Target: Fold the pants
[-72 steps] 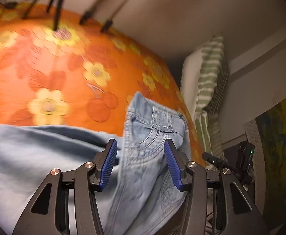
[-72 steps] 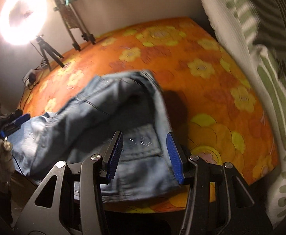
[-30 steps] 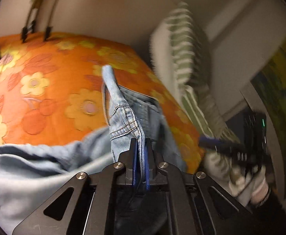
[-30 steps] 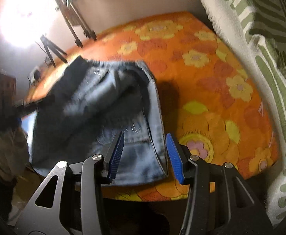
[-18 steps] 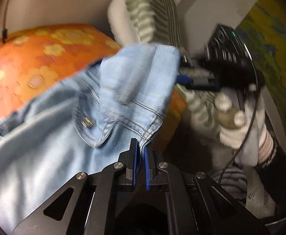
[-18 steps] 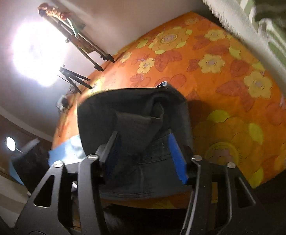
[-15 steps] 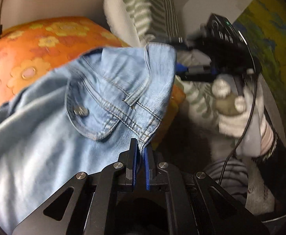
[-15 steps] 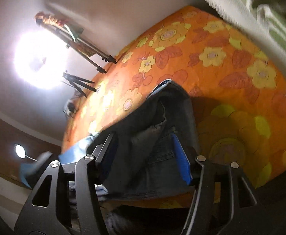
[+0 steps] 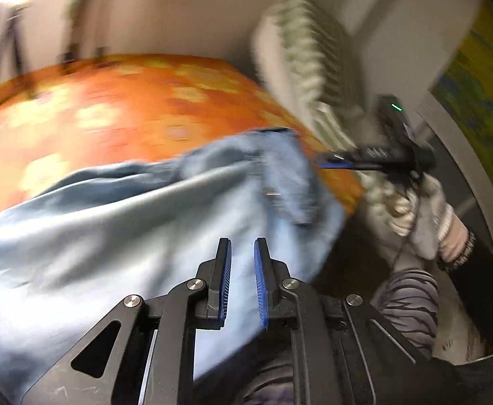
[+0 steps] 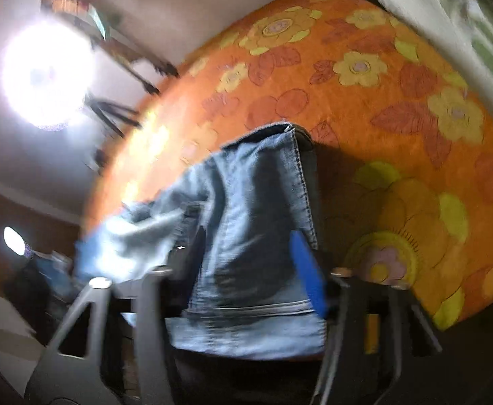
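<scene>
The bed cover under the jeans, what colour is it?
Orange bed cover with yellow flowers and red leaves, clearest in the right wrist view.

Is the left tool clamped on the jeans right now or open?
Open: left tool shows a narrow gap between its blue pads, with the jeans lying beyond, not pinched.

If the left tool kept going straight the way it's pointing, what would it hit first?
Most likely the jeans: the left tool has its jaws slightly apart over the pale denim that fills the view ahead. The orange bed cover lies beyond. The picture is blurred, so depth is uncertain.
</scene>
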`<act>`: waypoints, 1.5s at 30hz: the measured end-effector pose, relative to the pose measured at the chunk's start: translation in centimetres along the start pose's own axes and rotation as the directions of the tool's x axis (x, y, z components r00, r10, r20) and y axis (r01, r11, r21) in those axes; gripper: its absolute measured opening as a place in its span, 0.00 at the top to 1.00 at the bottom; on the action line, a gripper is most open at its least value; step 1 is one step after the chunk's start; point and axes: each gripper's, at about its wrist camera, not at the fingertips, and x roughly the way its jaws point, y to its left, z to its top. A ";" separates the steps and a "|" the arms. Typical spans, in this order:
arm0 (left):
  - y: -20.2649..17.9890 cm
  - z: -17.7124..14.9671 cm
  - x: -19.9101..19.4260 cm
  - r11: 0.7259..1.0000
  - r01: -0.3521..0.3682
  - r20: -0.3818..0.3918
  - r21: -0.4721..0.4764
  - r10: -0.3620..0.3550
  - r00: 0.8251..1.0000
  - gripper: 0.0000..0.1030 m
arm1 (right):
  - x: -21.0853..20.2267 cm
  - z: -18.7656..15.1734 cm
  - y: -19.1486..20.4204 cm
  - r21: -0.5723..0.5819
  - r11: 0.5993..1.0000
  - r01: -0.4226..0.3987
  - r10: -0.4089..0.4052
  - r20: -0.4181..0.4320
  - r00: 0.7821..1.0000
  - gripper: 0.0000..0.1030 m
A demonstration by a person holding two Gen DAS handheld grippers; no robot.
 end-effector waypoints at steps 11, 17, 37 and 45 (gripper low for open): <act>8.9 -4.2 -6.7 0.966 -0.178 0.086 -0.185 0.196 0.977 0.86 | -2.7 1.8 8.3 -0.331 0.936 0.124 -0.070 0.170 0.983 0.57; 12.0 -8.5 -9.6 0.925 -0.226 0.120 -0.306 0.273 0.954 0.81 | 0.6 1.5 14.7 -0.523 0.852 0.029 0.027 0.097 0.995 0.57; 18.1 -16.8 -14.0 0.799 -0.364 0.103 -0.478 0.463 0.880 0.81 | 11.7 -1.7 24.2 -0.786 0.618 0.025 -0.093 -0.042 0.995 0.57; 18.7 -17.4 -14.0 0.806 -0.350 0.114 -0.478 0.452 0.885 0.81 | 13.1 -0.4 24.4 -0.785 0.619 0.021 -0.123 -0.071 0.990 0.68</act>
